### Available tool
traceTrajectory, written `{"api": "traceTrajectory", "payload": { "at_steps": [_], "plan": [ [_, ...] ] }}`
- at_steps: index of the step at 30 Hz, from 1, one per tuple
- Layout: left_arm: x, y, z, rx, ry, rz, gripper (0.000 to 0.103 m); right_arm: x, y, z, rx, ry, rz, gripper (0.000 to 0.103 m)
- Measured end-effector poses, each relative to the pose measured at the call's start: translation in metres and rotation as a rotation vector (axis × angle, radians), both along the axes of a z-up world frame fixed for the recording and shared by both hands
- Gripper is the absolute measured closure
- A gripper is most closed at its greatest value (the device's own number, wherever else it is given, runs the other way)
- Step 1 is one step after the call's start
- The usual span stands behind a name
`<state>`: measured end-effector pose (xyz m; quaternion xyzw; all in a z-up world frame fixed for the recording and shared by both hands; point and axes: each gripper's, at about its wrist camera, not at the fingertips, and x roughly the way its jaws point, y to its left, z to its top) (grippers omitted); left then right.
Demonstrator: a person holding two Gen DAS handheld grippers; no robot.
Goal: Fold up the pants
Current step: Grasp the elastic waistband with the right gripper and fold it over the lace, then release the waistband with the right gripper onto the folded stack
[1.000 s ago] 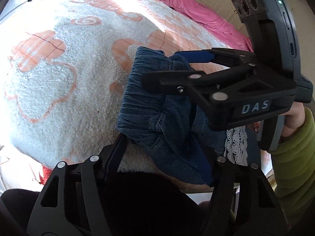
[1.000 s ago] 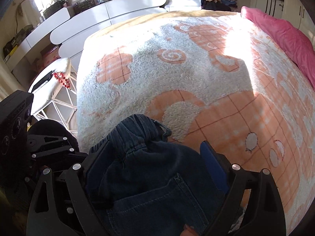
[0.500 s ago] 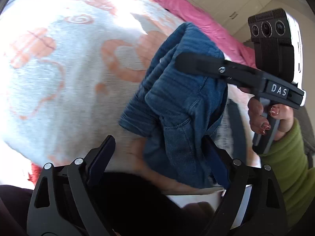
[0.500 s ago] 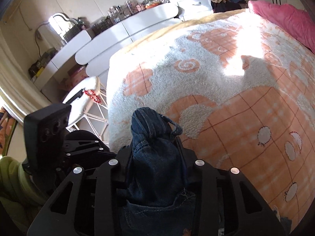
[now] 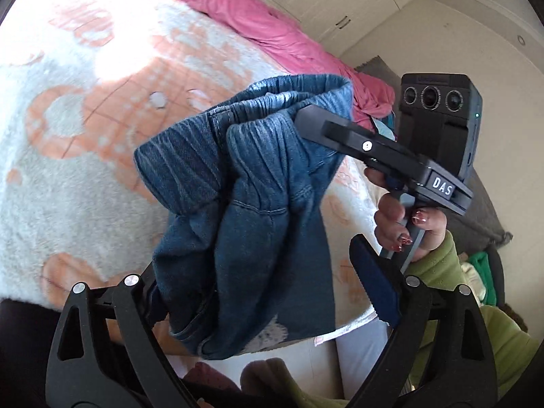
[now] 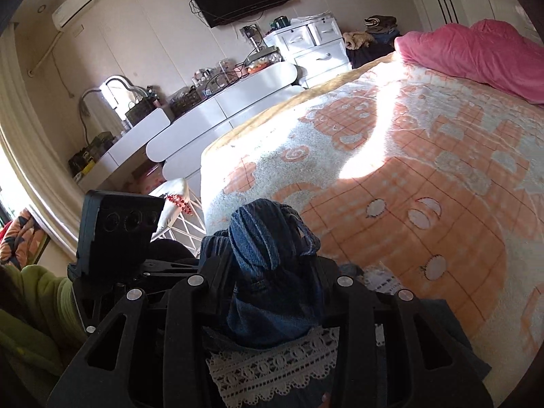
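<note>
Blue denim pants [image 5: 244, 224] with an elastic waistband and white lace trim [image 6: 272, 367] hang bunched in the air above the near edge of the bed. My right gripper [image 6: 272, 265] is shut on the waistband; it also shows in the left wrist view [image 5: 312, 125], gripping the waistband's right side. My left gripper [image 5: 261, 282] is open, its fingers either side of the hanging denim; whether the left finger touches the cloth I cannot tell.
The bed has a fluffy white and orange blanket [image 6: 408, 176] and a pink duvet [image 6: 476, 54] at the far end. A white dresser [image 6: 221, 112] with clutter and a white stool [image 6: 173, 197] stand left of the bed. A grey sofa [image 5: 482, 210] is at the right.
My right gripper has closed on the waistband and lifted the pants up off the blanket. Both views have tilted upward. My left gripper has stayed open around the hanging denim.
</note>
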<state>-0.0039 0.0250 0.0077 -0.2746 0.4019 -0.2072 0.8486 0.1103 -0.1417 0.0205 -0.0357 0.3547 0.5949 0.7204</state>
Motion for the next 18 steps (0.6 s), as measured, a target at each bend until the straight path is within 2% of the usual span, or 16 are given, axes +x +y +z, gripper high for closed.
{"api": "traceTrajectory", "payload": {
  "at_steps": [3,4,5,7,9,11,14,18],
  "plan": [
    [-0.003,-0.024,0.006,0.033,-0.022,-0.044,0.019,0.001,-0.026,-0.001,0.023,-0.004,-0.058,0.056],
    [0.000,-0.031,0.007,0.047,-0.020,-0.056,0.019,0.002,-0.039,0.000,0.044,0.001,-0.093,0.046],
    [-0.002,-0.037,0.008,0.059,-0.021,-0.078,0.019,0.002,-0.052,0.001,0.065,0.006,-0.126,0.041],
    [-0.006,-0.048,0.006,0.082,-0.021,-0.125,0.019,0.004,-0.076,0.000,0.099,0.031,-0.181,0.040],
    [-0.011,-0.061,0.003,0.106,-0.011,-0.181,0.019,0.002,-0.092,-0.003,0.081,0.021,-0.232,0.040],
    [-0.008,-0.068,-0.003,0.132,0.005,-0.217,0.019,-0.005,-0.100,-0.010,0.026,-0.014,-0.272,0.040],
    [-0.010,-0.078,-0.016,0.203,0.021,-0.244,0.018,-0.013,-0.099,-0.026,-0.040,-0.005,-0.290,0.038],
    [-0.015,-0.082,-0.024,0.208,0.047,-0.244,0.017,-0.022,-0.081,-0.053,-0.154,-0.008,-0.286,0.038]
  ]
}}
